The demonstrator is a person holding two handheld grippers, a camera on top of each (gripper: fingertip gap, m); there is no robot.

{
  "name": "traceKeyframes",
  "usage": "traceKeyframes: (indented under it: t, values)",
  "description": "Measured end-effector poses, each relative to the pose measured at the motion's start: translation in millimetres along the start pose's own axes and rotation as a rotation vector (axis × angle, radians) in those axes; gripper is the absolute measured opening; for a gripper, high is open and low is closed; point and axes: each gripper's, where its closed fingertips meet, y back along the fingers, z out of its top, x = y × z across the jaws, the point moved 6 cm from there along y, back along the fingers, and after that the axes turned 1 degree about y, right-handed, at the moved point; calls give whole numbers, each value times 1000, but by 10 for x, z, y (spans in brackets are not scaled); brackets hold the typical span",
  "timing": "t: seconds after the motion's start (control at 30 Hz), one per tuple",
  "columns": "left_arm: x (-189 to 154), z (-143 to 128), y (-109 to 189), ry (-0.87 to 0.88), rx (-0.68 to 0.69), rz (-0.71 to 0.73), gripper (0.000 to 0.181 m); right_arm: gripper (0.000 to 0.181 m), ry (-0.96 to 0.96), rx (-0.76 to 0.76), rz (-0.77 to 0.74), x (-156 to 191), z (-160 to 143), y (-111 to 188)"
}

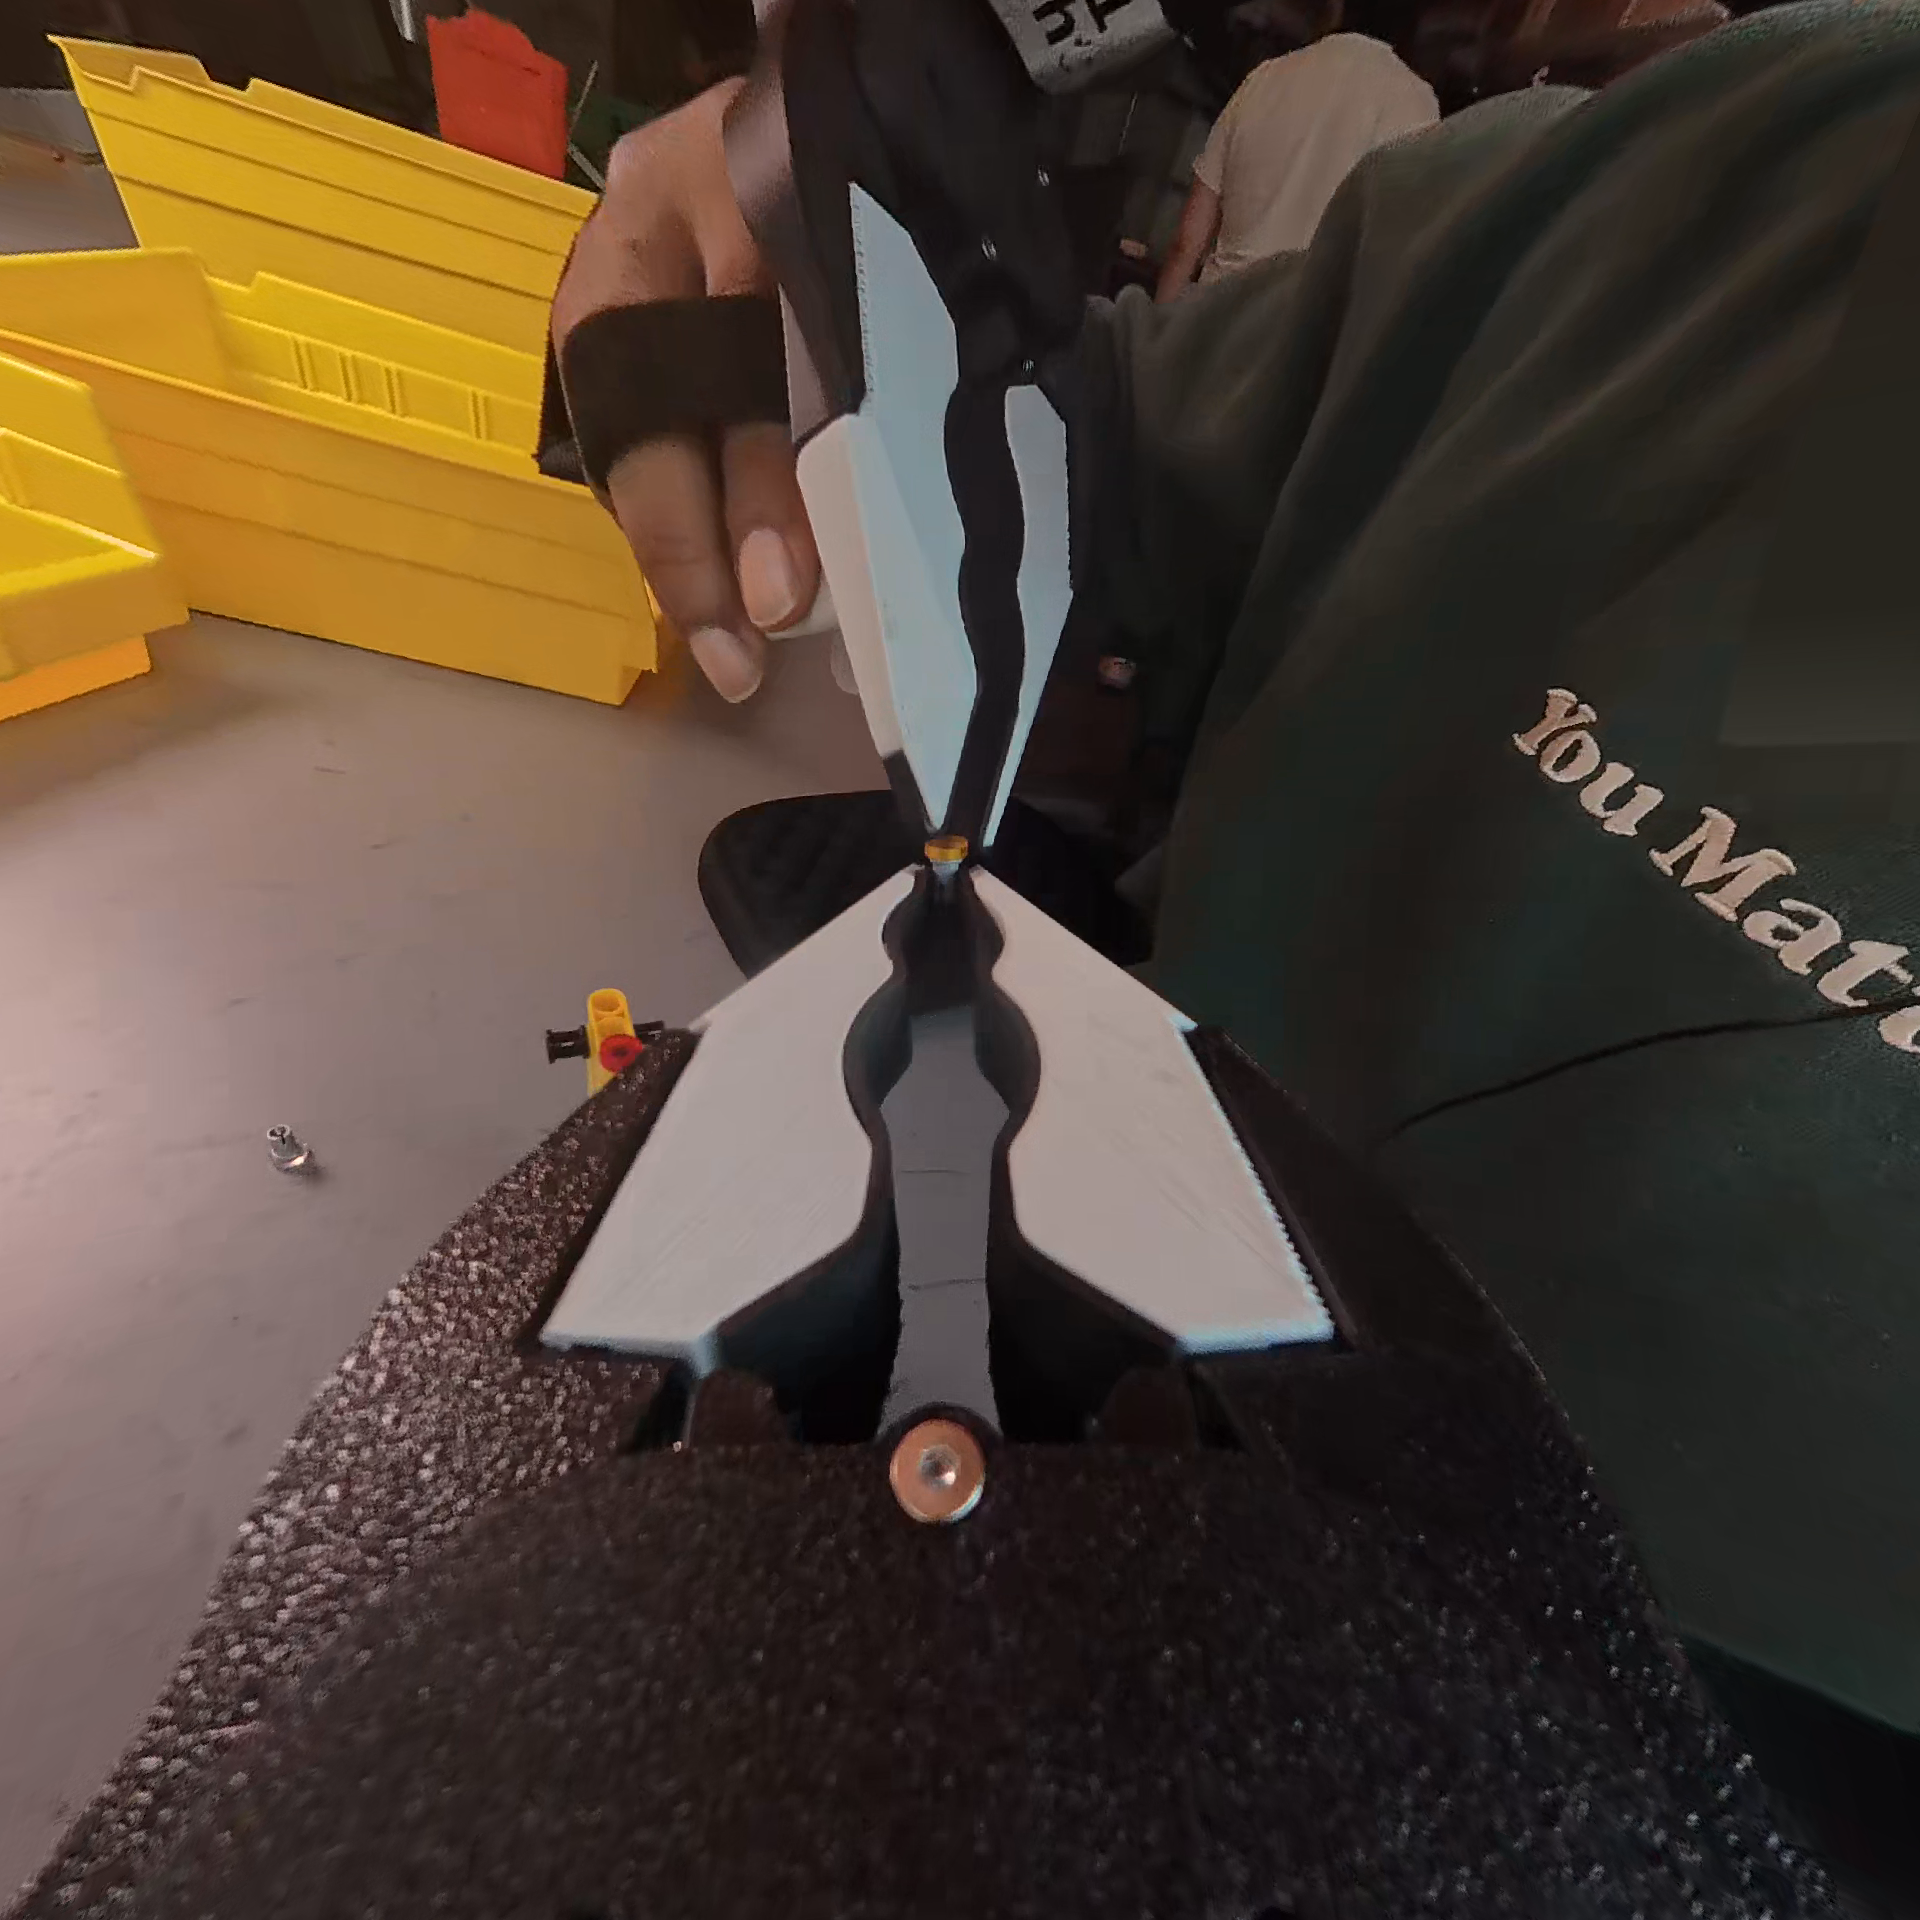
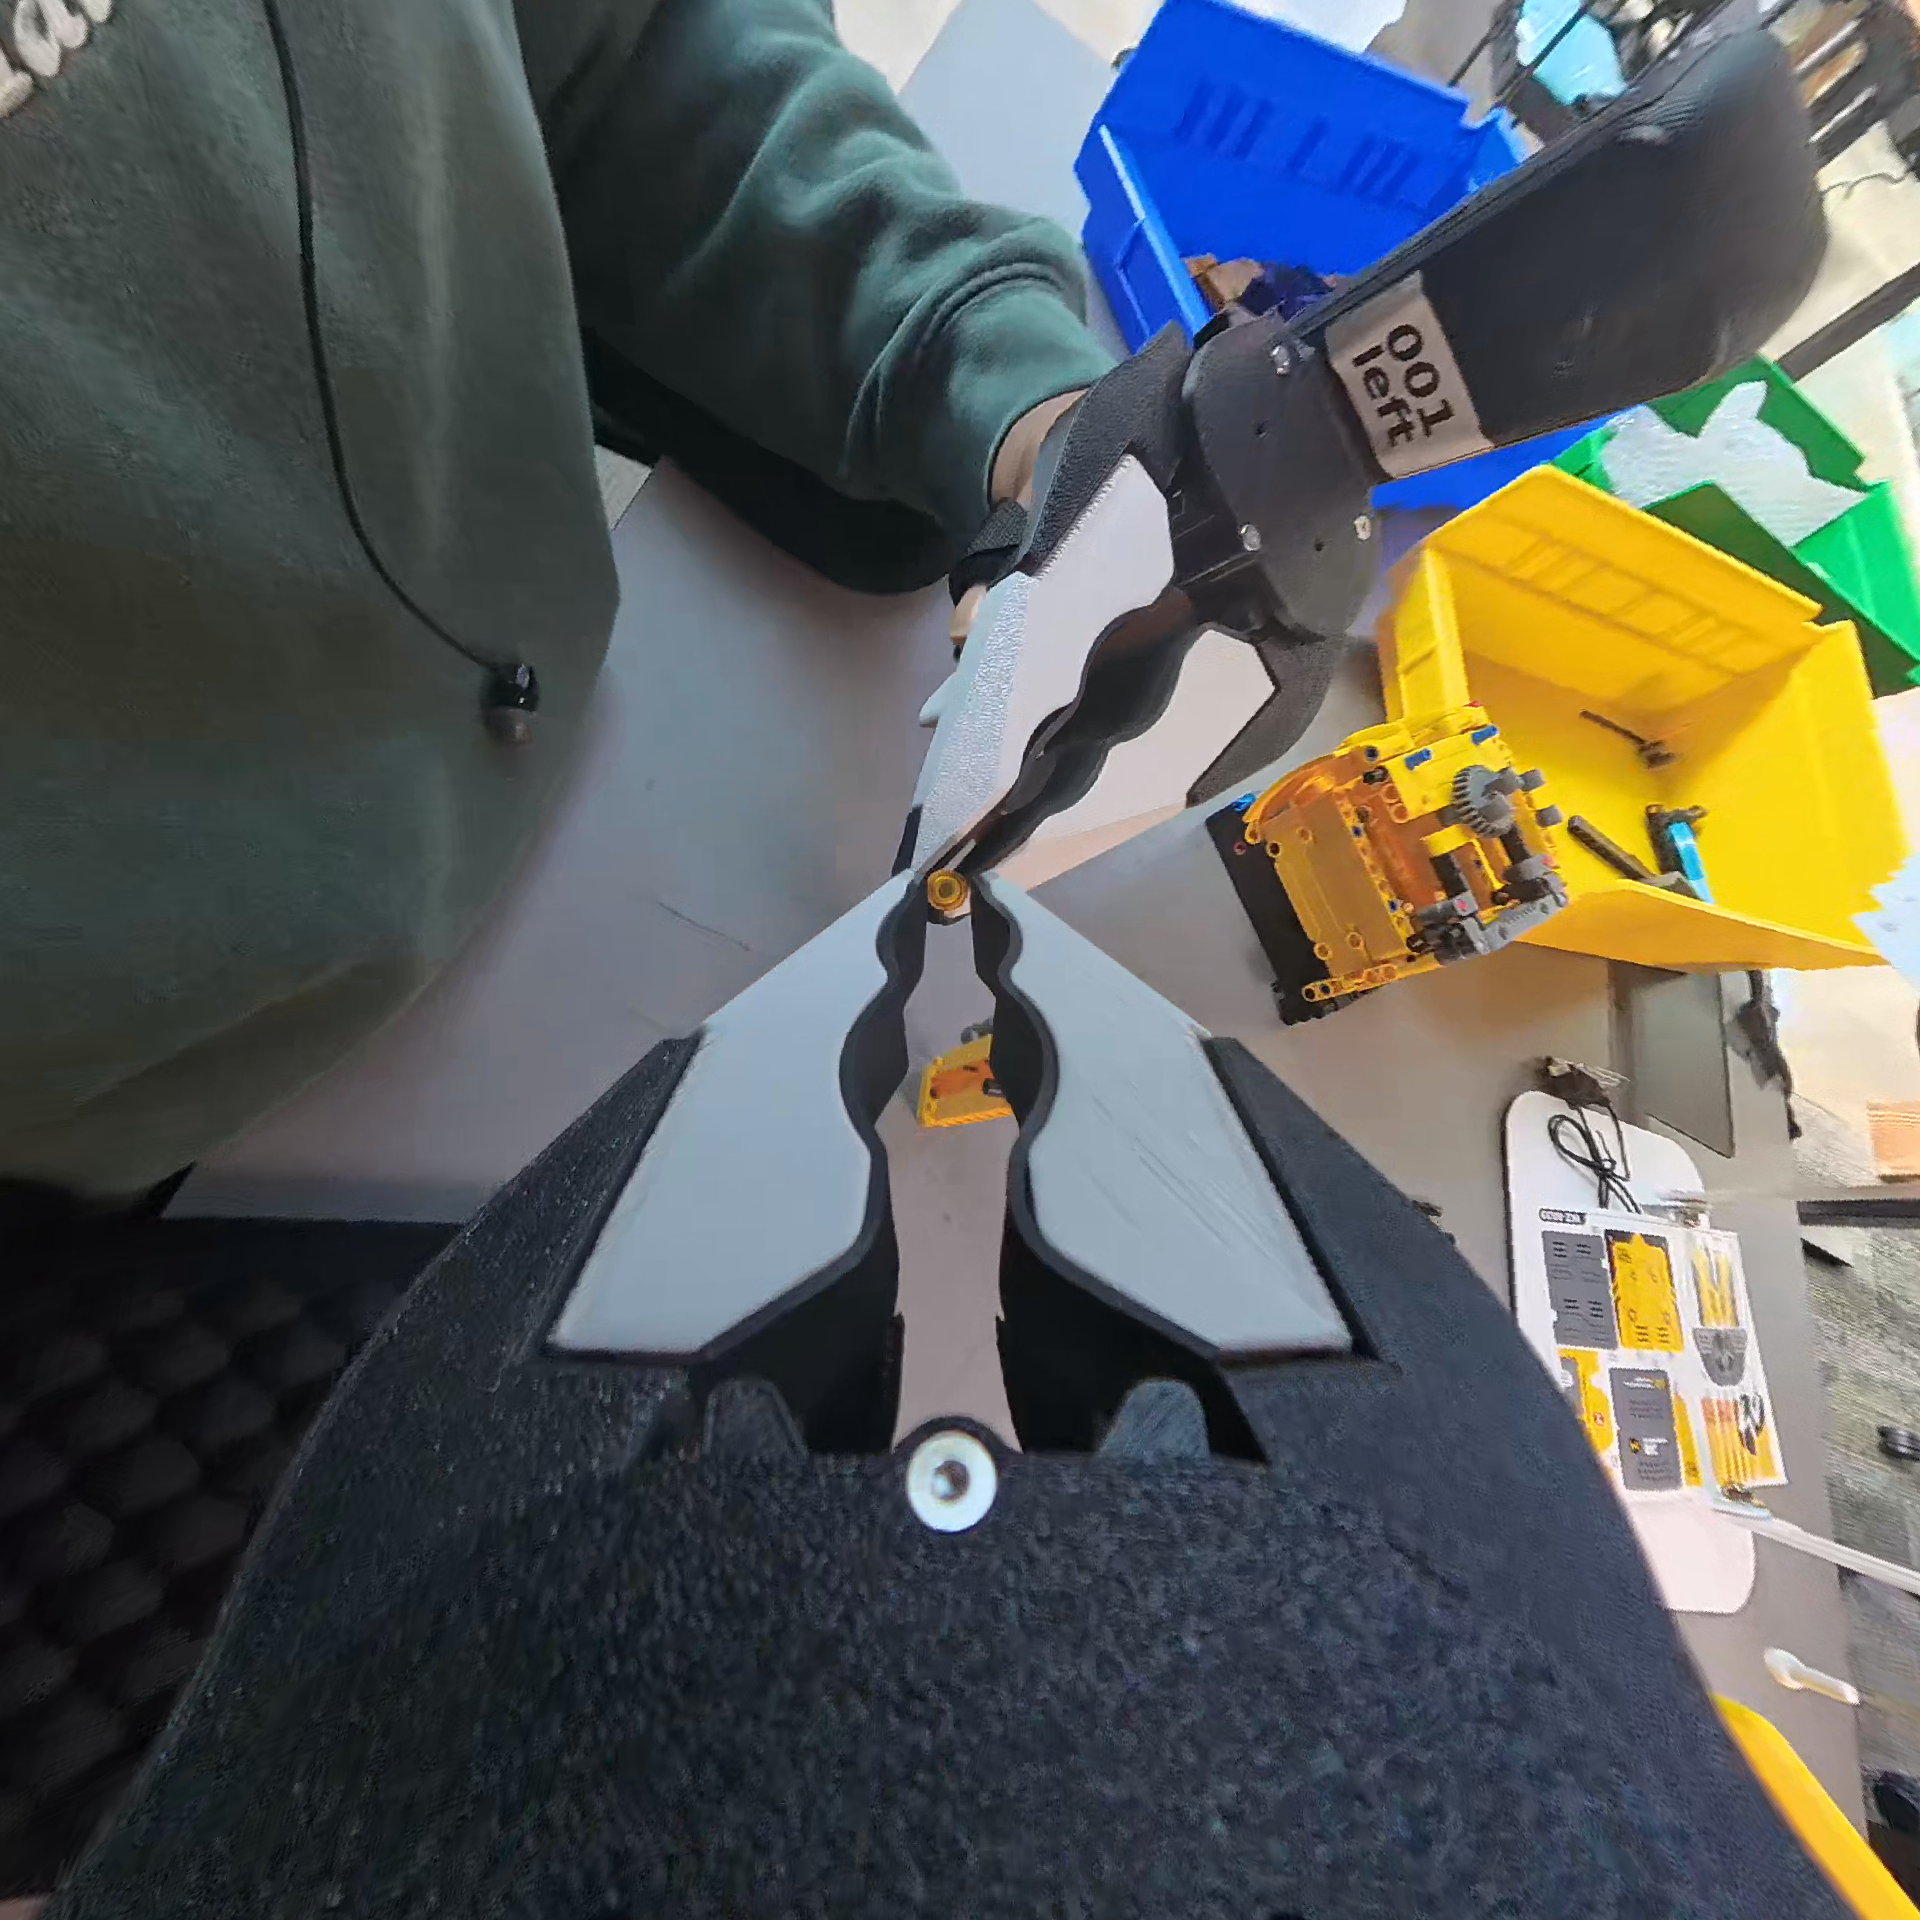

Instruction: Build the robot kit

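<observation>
Left tool (image 1: 943, 883) & right tool (image 2: 948, 894) tips nipping orange stud (image 1: 945, 849), both nearly closed

Dim left view, fisheye-warped edges

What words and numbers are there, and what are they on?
I won't read writing out; these things carry it.
Green sweatshirt: cream stitched lettering.
Left gripper: grey label, black characters.
Right gripper: grey label, cut off.
Sheet on the table: print too small.
Orange piece both grippers pinch: none seen.
</observation>
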Motion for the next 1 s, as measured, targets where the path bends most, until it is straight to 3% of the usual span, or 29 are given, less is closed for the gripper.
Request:
traceKeyframes:
  t: [0.23,0.53,0.67,0.8,1.0]
  values:
    - [-30,-63,-33,-30,55,-6,3,8,41,82,105,45,-1,-81]
    - [-36,-77,-32,-37,59,-7,4,7,42,110,129,46,14,-100]
    - [62,-36,56,-61,33,97,10,7,-52,110,67,-75,-59,-31]
    - [305,-171,148,-122,144,309,22,7,-147,214,24,-293,-289,-32]
    - [494,-375,4,-149,216,432,25,7,-210,340,114,-393,-467,-216]
